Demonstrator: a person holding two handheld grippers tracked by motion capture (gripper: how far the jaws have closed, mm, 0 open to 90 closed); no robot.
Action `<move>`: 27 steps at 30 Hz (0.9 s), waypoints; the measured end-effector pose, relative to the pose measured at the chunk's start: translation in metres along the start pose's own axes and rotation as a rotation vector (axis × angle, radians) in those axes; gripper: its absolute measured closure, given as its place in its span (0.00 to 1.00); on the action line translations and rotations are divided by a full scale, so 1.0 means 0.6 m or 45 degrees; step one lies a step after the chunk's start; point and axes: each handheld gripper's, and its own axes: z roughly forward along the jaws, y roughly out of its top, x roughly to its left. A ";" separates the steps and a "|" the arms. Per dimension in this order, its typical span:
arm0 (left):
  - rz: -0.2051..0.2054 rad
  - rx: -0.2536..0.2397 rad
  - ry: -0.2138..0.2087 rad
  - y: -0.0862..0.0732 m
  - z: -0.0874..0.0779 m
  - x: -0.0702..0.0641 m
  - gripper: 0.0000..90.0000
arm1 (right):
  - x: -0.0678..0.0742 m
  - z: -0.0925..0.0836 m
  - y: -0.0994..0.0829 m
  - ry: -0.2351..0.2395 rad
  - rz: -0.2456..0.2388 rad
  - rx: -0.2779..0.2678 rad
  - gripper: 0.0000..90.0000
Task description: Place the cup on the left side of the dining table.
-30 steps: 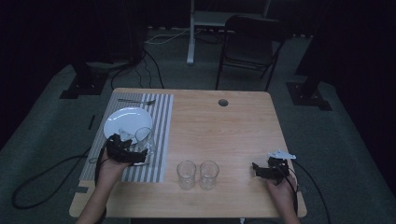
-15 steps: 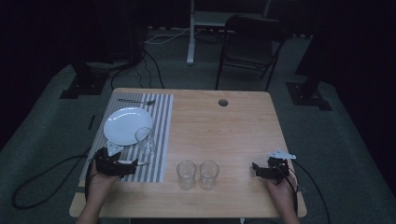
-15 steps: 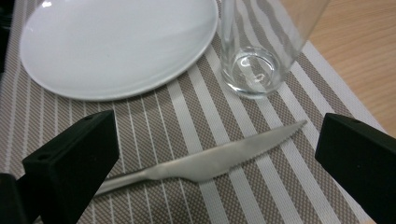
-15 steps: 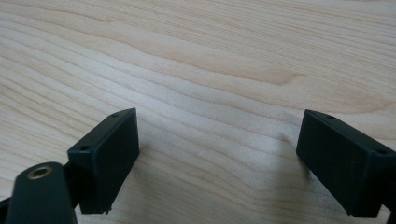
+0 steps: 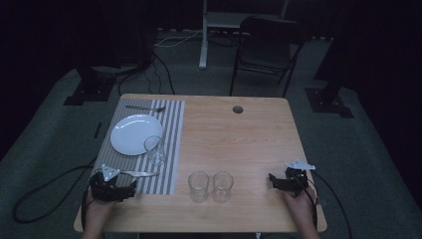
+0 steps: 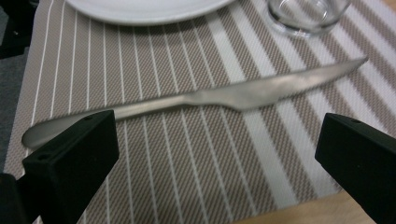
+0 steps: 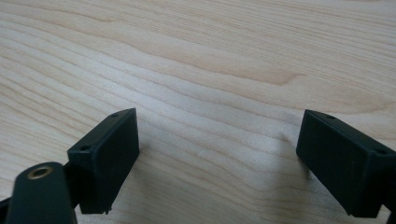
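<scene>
Two hand-held grippers rest on a wooden table [image 5: 239, 134] in the high view: the left gripper [image 5: 130, 187] sits at the near left corner on the edge of a striped placemat [image 5: 171, 129], and the right gripper [image 5: 272, 179] sits near the right edge on bare wood. On the placemat lie a white plate [image 5: 135, 133], a fork [image 5: 144, 107] beyond it, an empty glass [image 5: 155, 150] touching the plate's near right rim, and a knife [image 5: 140, 174] just ahead of the left gripper. Two more empty glasses [image 5: 210, 186] stand side by side on the wood, between the grippers. No brand, label or writing is legible on any item. In the left gripper view, the jaws stand wide apart and empty, with the knife [image 6: 224, 95] lying crosswise on the placemat [image 6: 187, 168] beyond them, the plate [image 6: 144, 9] and glass [image 6: 308, 16] farther off. In the right gripper view, the jaws are likewise spread and hold nothing, over bare wood grain [image 7: 196, 70].
</scene>
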 end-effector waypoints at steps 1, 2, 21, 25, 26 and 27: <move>-0.001 0.008 0.008 -0.004 -0.001 0.002 0.00 | 0.000 0.000 0.000 0.000 0.000 0.000 0.14; -0.009 0.005 0.015 -0.009 -0.002 0.003 0.00 | 0.000 0.000 0.000 0.000 0.000 0.000 0.14; -0.132 0.034 0.045 -0.056 -0.003 0.040 0.00 | 0.000 0.000 0.000 0.000 0.001 0.001 0.14; -0.145 0.043 0.037 -0.056 -0.003 0.042 0.00 | 0.000 0.000 0.000 0.000 0.001 0.001 0.14; -0.145 0.043 0.037 -0.056 -0.003 0.042 0.00 | 0.000 0.000 0.000 0.000 0.000 0.000 0.14; -0.145 0.043 0.037 -0.056 -0.003 0.042 0.00 | 0.000 0.000 0.000 0.000 0.001 0.001 0.14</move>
